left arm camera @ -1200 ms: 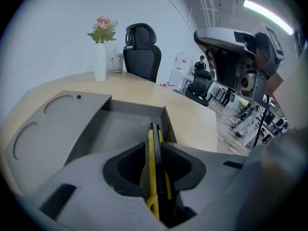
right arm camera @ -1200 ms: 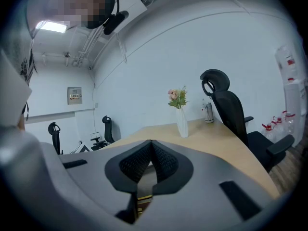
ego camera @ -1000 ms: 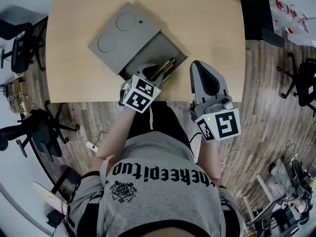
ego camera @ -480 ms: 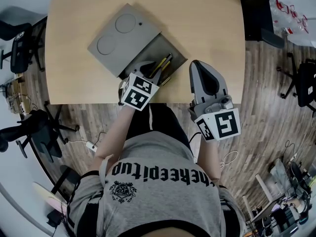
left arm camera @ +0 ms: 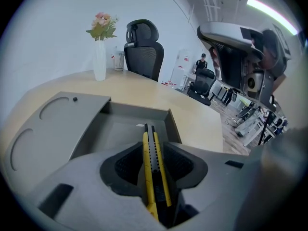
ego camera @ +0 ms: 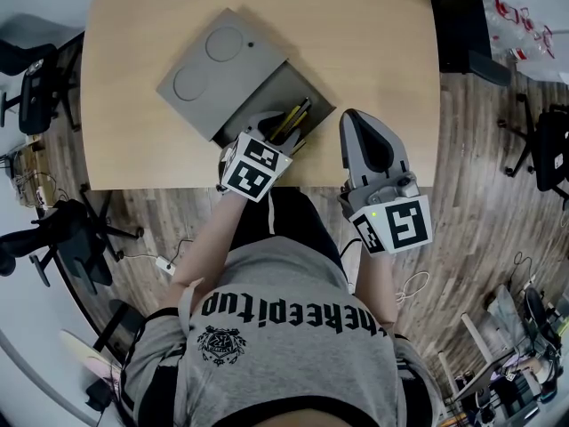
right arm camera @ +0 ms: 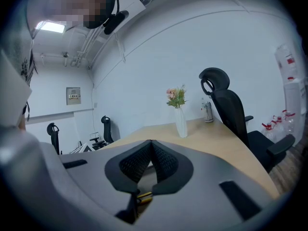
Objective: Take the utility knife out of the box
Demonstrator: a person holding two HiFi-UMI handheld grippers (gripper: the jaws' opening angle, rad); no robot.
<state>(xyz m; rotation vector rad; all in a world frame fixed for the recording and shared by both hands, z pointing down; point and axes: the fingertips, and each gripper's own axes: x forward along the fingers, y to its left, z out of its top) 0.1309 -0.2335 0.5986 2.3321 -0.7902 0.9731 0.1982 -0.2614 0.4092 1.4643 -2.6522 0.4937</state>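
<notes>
A grey box (ego camera: 222,60) lies on the wooden table (ego camera: 373,43), its lid slid back off an open compartment (left arm camera: 120,129). The yellow and black utility knife (ego camera: 295,116) lies in that compartment. My left gripper (ego camera: 269,132) dips steeply into it. In the left gripper view the knife (left arm camera: 153,167) runs lengthwise between the pads (left arm camera: 127,165), which stand close beside it without pressing; the jaws of the left gripper (left arm camera: 154,146) have just been opening. My right gripper (ego camera: 352,121) rests at the table's near edge; its tips (right arm camera: 151,142) meet with nothing between them.
A white vase of flowers (left arm camera: 100,57) and a black office chair (left arm camera: 143,47) stand at the far side of the table. More chairs (ego camera: 40,87) stand on the wood floor to the left. The table's near edge (ego camera: 178,185) runs just behind both grippers.
The left gripper's marker cube has shifted slightly to the right over the box. The knife still lies in the compartment. The right gripper has not moved.
</notes>
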